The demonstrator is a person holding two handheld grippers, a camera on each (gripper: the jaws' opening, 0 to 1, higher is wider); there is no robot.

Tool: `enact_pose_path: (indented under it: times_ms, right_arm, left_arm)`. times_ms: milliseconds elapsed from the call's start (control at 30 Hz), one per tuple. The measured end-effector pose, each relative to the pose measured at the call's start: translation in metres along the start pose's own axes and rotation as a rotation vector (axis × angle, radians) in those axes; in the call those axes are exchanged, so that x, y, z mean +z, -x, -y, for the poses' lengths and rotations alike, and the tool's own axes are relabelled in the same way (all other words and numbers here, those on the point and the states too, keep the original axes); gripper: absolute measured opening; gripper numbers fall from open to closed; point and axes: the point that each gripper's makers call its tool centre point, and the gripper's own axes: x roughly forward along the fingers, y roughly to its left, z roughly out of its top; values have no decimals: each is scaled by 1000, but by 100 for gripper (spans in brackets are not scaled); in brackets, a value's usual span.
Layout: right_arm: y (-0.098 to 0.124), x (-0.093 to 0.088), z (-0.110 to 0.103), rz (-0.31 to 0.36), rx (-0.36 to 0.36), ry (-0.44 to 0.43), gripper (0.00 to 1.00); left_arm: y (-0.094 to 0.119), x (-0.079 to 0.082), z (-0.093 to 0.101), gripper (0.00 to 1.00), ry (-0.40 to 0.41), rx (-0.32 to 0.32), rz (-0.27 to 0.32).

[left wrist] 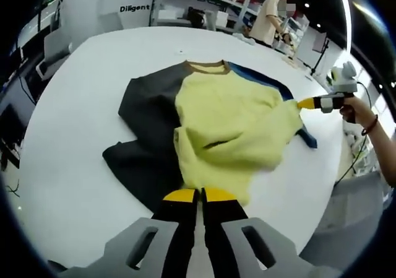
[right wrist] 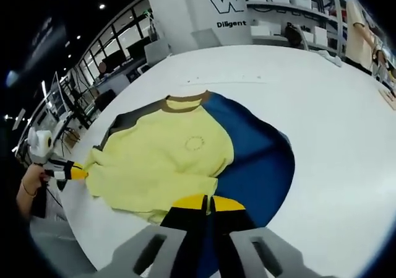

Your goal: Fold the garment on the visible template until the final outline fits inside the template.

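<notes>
One yellow, gray and blue shirt point(left wrist: 216, 123) lies on the one white table point(left wrist: 74, 123), and two grippers, left point(left wrist: 198, 195) and right point(right wrist: 207, 202), each pinch its yellow edge tight.
</notes>
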Motion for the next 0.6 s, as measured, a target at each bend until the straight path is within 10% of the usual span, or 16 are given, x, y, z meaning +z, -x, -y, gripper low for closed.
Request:
enact_pose_path:
  times_ms: [267,600]
  right_arm:
    - [40,-5,-17,20,28,-41,0]
    - [75,-33,-36,-21,28,-50,0]
  left_arm:
    - [30,20,14,0,-20,-45,17]
    - [52,6,17,0,-79,-31,-53]
